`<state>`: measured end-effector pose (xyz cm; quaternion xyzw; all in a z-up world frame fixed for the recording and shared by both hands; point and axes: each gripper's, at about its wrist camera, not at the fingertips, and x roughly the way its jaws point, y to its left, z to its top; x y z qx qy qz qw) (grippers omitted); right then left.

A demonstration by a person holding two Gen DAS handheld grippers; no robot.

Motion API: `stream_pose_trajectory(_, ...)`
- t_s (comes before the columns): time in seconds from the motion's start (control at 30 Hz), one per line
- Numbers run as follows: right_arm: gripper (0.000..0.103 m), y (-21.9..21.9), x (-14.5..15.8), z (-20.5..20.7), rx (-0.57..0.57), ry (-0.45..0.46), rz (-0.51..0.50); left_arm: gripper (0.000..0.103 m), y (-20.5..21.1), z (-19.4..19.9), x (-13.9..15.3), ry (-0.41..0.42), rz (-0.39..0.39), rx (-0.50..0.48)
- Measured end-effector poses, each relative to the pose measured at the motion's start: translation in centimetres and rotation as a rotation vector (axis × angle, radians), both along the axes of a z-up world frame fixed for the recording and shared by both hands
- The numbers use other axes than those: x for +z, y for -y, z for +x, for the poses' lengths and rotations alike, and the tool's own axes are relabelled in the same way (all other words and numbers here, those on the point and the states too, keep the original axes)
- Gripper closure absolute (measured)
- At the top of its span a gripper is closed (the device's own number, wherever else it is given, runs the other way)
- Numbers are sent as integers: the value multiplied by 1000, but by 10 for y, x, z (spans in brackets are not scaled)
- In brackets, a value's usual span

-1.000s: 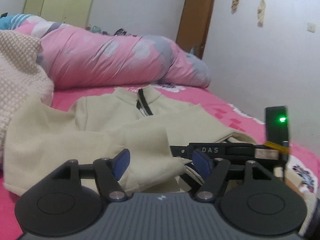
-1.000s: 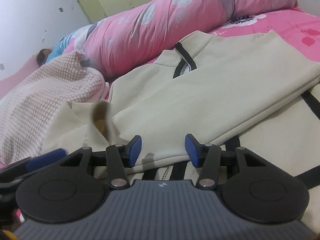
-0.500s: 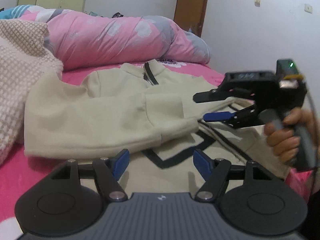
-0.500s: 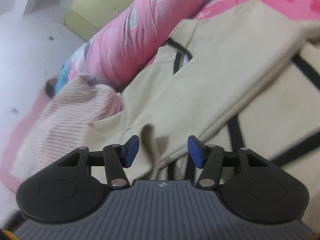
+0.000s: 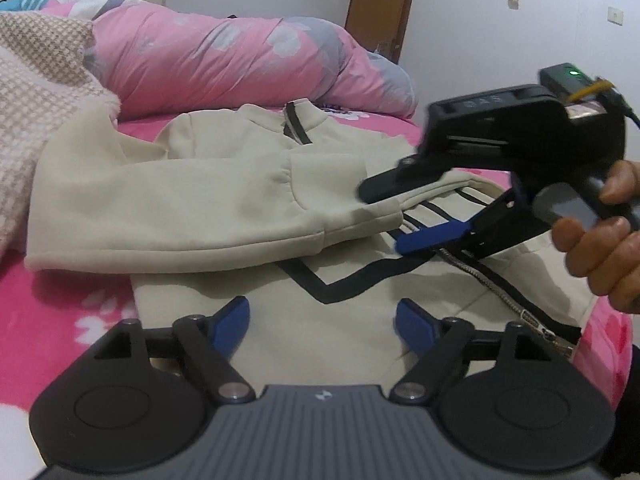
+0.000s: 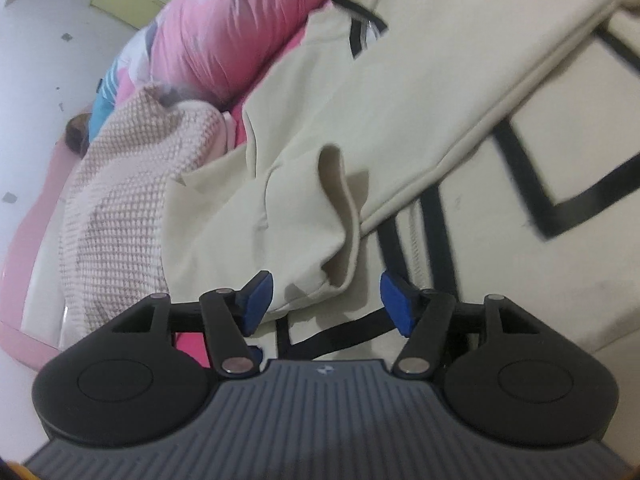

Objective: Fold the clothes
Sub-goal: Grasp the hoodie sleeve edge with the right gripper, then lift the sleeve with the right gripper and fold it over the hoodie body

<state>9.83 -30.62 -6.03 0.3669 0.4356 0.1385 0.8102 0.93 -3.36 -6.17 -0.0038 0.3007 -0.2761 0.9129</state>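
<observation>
Beige jacket (image 5: 224,200) lies on the pink bed (image 5: 60,300), one sleeve (image 6: 304,224) folded across its front. Left hand-held gripper (image 5: 322,326) hangs wide open above the near hem, empty. Right hand-held gripper (image 6: 326,300), jaws just opened, brackets the sleeve cuff without pressing.

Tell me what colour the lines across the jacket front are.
Black lines on the beige jacket, clearest in the left wrist view.
</observation>
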Motion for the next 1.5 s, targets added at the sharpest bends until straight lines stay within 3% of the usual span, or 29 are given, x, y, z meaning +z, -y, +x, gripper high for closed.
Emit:
stream_pose_trajectory(0.3, 44, -19, 5, 2, -35, -3, -62, 14, -5, 1, -4, -9, -51, -17)
stream_pose_trajectory(0.53, 86, -31, 13, -5, -12, 33, -173, 12, -7, 2, -5, -12, -70, -23)
stream_pose_trajectory(0.63, 91, -34, 27, -11, -2, 90, -221, 12, -8, 3, -5, -12, -74, -25)
stream_pose_trajectory(0.87, 93, -42, 79, -18, -5, 300, -390, 11, -9, 3, -6, -14, -85, -25)
stream_pose_trajectory(1.1, 93, -18, 140, -6, -89, 469, -538, 11, -7, 3, -6, -5, -68, -25)
stream_pose_trajectory(1.3, 94, 15, 171, 4, -169, 542, -642, 11, -7, 3, -6, -4, -60, -26)
stream_pose_trajectory(1.5, 94, 34, 183, 10, -220, 578, -720, 11, -5, 2, -6, -1, -44, -25)
